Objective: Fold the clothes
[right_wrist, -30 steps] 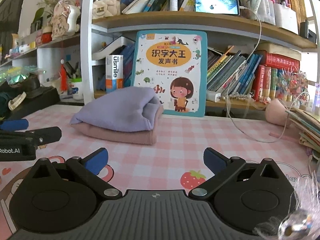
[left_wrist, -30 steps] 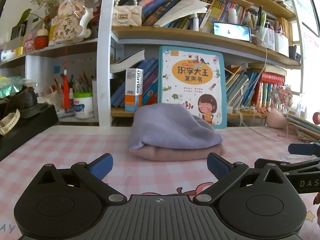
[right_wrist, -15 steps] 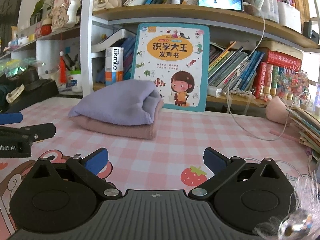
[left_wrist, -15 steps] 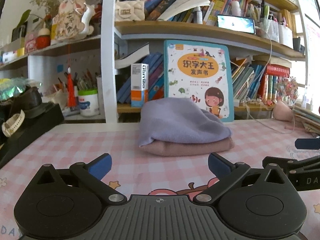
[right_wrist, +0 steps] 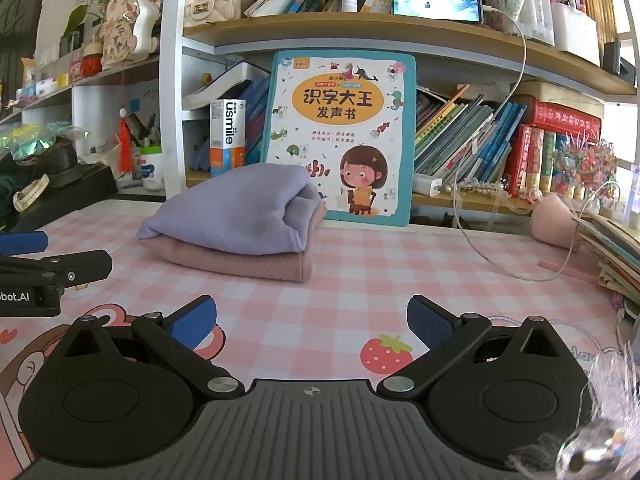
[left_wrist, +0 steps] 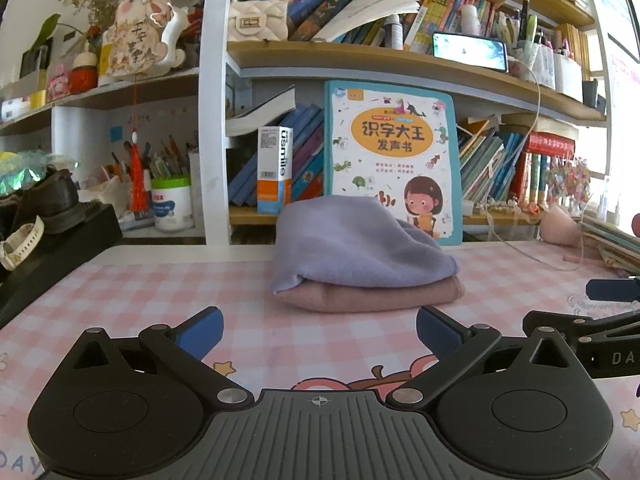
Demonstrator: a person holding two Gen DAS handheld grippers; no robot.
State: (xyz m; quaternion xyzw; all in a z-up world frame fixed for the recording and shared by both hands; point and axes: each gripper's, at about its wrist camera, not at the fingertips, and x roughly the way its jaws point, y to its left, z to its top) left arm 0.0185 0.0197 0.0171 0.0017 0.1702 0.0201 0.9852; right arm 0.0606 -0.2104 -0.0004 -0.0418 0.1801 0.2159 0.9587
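A folded lilac cloth (left_wrist: 352, 244) (right_wrist: 236, 212) lies on top of a folded dusty-pink cloth (left_wrist: 372, 296) (right_wrist: 240, 258), stacked on the pink checked table mat near the bookshelf. My left gripper (left_wrist: 319, 334) hovers open in front of the stack, a short way from it, with nothing between its blue pads. My right gripper (right_wrist: 311, 326) is open too, empty, in front and to the right of the stack. Each gripper shows at the edge of the other's view: the right one (left_wrist: 600, 320) in the left wrist view, the left one (right_wrist: 36, 264) in the right wrist view.
A big children's book (left_wrist: 390, 160) (right_wrist: 340, 136) leans against the shelf just behind the stack. A black box with a watch and shoe (left_wrist: 48, 236) stands at the left. Books (right_wrist: 612, 248), a pink plush (right_wrist: 554, 220) and a white cable (right_wrist: 500, 256) lie at the right.
Both grippers have drifted slightly, so the stack sits a little further right in the left wrist view and closer in the right wrist view. Both stay open; the cloths have not moved.
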